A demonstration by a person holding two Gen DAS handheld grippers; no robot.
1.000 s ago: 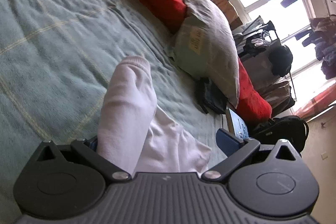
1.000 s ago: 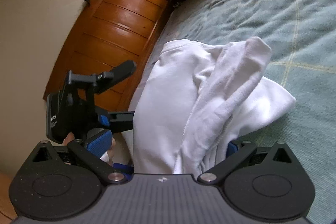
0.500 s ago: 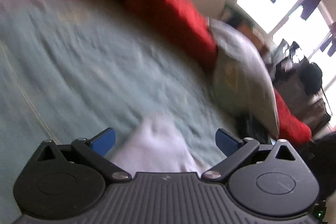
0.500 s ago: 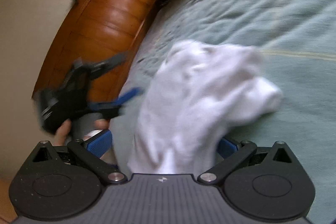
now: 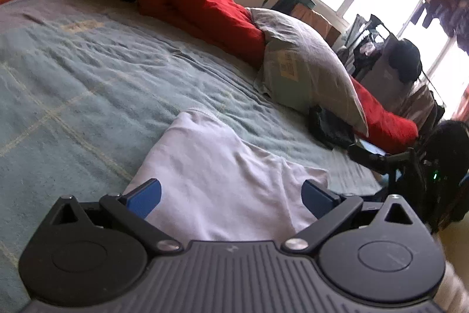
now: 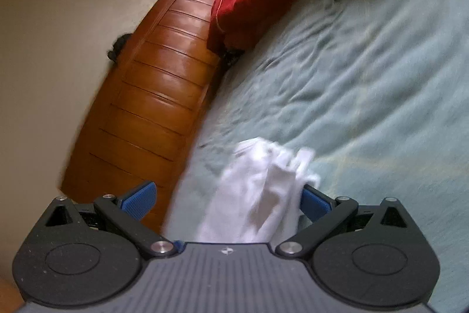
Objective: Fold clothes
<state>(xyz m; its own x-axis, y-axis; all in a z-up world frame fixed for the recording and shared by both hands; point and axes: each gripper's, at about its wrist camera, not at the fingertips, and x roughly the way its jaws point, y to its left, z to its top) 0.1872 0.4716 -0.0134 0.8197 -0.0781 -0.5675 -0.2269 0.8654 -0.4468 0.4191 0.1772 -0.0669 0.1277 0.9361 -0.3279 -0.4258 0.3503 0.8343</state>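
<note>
A white garment [image 5: 222, 175] lies spread fairly flat on the teal blanket [image 5: 88, 72] in the left wrist view. My left gripper [image 5: 231, 197] hovers just above its near part, open, with both blue pads wide apart and nothing pinched. In the right wrist view the same white garment [image 6: 258, 189] looks bunched into folds on the blanket [image 6: 366, 78]. It sits close to the right-hand pad of my right gripper [image 6: 225, 201], which is open too. The near end of the cloth is hidden under each gripper body.
A red duvet [image 5: 205, 8] and a grey pillow [image 5: 304, 69] line the far side of the bed, with dark folded clothes [image 5: 331, 131] beside them. The wooden headboard [image 6: 158, 96] runs along the bed's left edge. Bags and a laden clothes rack [image 5: 404, 63] stand by the window.
The garment, earlier raised and draped over both grippers, now lies on the blanket. Both grippers have drawn back from it. The left gripper no longer shows in the right wrist view.
</note>
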